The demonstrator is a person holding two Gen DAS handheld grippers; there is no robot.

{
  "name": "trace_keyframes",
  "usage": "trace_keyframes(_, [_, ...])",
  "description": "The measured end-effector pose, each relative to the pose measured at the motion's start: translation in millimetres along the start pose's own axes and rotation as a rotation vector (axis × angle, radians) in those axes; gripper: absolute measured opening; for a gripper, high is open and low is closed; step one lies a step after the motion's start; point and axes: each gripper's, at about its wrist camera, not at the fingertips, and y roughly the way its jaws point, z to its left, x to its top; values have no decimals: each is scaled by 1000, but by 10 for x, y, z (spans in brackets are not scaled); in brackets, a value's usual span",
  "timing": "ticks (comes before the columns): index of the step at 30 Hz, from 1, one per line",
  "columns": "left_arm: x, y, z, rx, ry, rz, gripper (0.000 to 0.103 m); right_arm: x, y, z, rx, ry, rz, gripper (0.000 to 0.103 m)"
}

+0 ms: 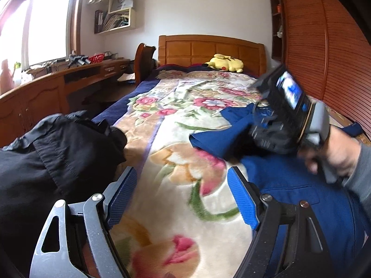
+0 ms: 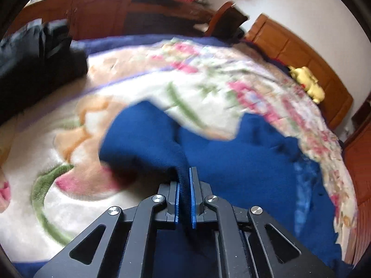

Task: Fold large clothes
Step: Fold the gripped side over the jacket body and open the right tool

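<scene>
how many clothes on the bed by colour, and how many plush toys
blue garment: 1, pinched in the right gripper
black garment: 1
yellow plush toy: 1
total: 3

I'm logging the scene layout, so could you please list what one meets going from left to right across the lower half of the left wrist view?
Black garment → left gripper, open over the floral blanket → blue garment → right gripper's body and the hand holding it.
</scene>
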Motion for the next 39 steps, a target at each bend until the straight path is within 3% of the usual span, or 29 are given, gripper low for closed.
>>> trace_keyframes(9, [79, -39, -415, -54, 39, -17, 81, -318, -734, -823, -162, 122, -114, 5])
trace_keyframes(17, [126, -94, -781, -67, 91, -34, 81, -917, -925, -1263, -249, 226, -43, 5])
trace_keyframes(23, [187, -107, -963, -107, 87, -39, 81, -1090, -966, -1380, -234, 281, 3, 5])
trace_keyframes(31, [187, -40, -1309, -169, 107, -26, 81, -1423, -875, -1549, -150, 379, 65, 5])
trace_keyframes(36, [157, 4, -1493, -188, 124, -10, 81, -1682, -902, -1568, -106, 434, 94, 19])
trace_keyframes(39, [155, 23, -1582, -199, 126, -4, 81, -1799, -958, -1565, -95, 451, 115, 32])
